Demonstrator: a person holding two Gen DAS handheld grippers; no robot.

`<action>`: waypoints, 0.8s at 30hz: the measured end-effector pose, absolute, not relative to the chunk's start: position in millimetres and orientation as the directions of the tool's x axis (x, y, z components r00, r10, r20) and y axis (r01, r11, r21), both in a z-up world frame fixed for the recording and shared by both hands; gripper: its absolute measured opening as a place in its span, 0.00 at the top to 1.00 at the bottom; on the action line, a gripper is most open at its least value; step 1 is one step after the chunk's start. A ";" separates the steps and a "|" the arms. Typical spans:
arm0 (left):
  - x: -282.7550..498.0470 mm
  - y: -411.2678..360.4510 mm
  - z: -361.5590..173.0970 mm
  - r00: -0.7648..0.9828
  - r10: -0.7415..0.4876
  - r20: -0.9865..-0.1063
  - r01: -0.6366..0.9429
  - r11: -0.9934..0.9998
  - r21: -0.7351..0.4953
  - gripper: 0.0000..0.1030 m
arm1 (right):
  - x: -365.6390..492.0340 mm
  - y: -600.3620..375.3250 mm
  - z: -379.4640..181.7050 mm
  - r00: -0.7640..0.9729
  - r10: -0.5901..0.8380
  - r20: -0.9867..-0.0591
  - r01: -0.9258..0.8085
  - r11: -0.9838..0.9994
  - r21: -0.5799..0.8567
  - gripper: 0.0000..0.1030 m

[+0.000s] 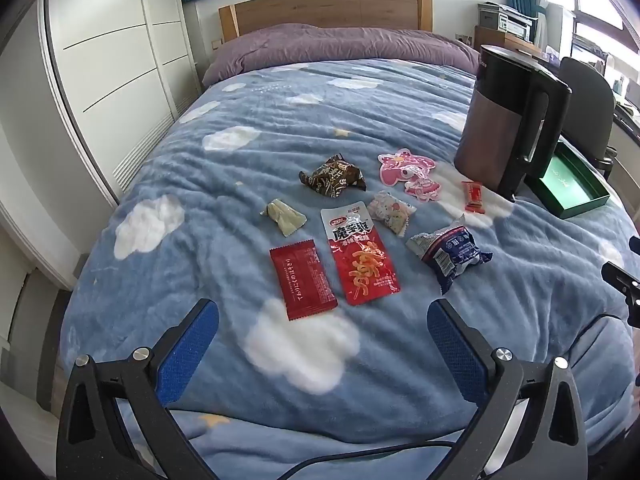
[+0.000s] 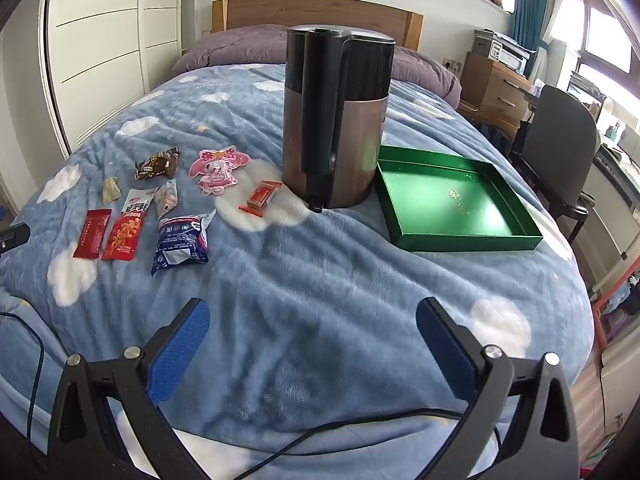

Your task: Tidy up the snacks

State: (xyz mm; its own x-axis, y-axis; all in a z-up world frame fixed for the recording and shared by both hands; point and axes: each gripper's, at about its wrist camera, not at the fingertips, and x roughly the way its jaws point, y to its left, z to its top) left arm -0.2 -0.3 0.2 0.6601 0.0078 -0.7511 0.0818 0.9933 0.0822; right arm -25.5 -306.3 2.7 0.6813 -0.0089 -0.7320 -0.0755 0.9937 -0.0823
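left gripper [image 1: 323,344]: fingers spread wide, empty, over the blue blanket [image 1: 240,152]; red sachet [image 1: 303,280] and red-white snack pack [image 1: 359,256] lie just ahead of its tips | right gripper [image 2: 313,340]: fingers wide apart, empty; snacks well ahead to its left, green tray [image 2: 472,240] ahead-right beside what looks like a kettle [image 2: 336,120]

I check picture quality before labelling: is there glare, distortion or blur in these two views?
Left wrist view: fisheye bends the wardrobe; snack packets stay sharp. Right wrist view: window light glares on the green box; window top right overexposed; dark corners in both.
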 end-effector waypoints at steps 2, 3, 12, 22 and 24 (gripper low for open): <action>-0.5 -0.3 0.4 0.658 0.006 -0.753 0.085 0.993 0.082 0.01 | -25.4 -306.5 2.6 0.681 -0.013 -0.733 -0.074 0.994 -0.086 0.00; -0.9 -0.3 0.6 0.659 0.006 -0.752 0.084 0.993 0.082 0.01 | -25.4 -306.5 2.6 0.681 -0.016 -0.732 -0.073 0.993 -0.089 0.00; 0.4 -2.5 -0.3 0.658 0.017 -0.753 0.075 0.993 0.089 0.01 | -25.6 -305.8 2.9 0.681 -0.013 -0.732 -0.074 0.993 -0.087 0.00; 0.7 8.4 -1.7 0.650 0.021 -0.760 0.057 0.995 0.077 0.01 | -25.6 -304.2 3.0 0.682 -0.012 -0.731 -0.074 0.994 -0.086 0.00; 0.6 9.6 -2.4 0.647 0.021 -0.762 0.054 0.996 0.073 0.01 | -25.4 -304.1 3.0 0.683 -0.010 -0.731 -0.076 0.993 -0.085 0.00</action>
